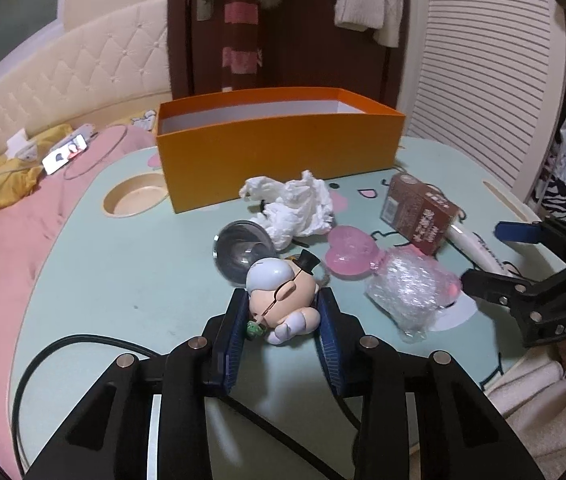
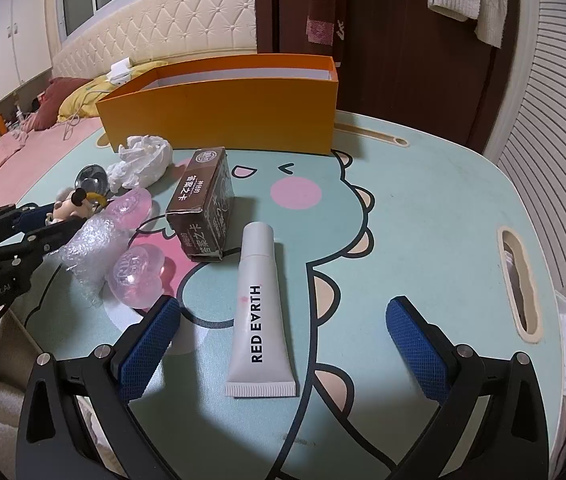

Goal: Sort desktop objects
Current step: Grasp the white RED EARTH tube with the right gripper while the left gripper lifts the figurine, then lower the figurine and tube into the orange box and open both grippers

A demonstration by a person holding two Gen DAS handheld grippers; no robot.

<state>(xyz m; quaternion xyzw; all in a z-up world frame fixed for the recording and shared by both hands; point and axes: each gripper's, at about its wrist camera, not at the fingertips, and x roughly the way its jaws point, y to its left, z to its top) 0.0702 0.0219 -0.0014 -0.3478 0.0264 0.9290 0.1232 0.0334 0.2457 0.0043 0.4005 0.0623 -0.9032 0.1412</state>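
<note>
Orange card formed the open box (image 1: 279,148) at the table's (image 1: 123,264) far edge, and what showed of its white inside looked bare, though its floor was hidden; loose before it lay a crumpled tissue (image 1: 295,208), a brown carton (image 2: 203,204), a white tube (image 2: 261,312), a bubble-wrap bundle (image 1: 407,292), pink heart pieces (image 1: 349,250) and a clear dome (image 1: 243,250), so most sorting seemingly remained. The left gripper (image 1: 283,312) reached low over the table, its pads clasping a small figurine (image 1: 283,296) lying there; the right gripper (image 2: 283,332) hovered spread wide astride the tube, grasping nothing.
</note>
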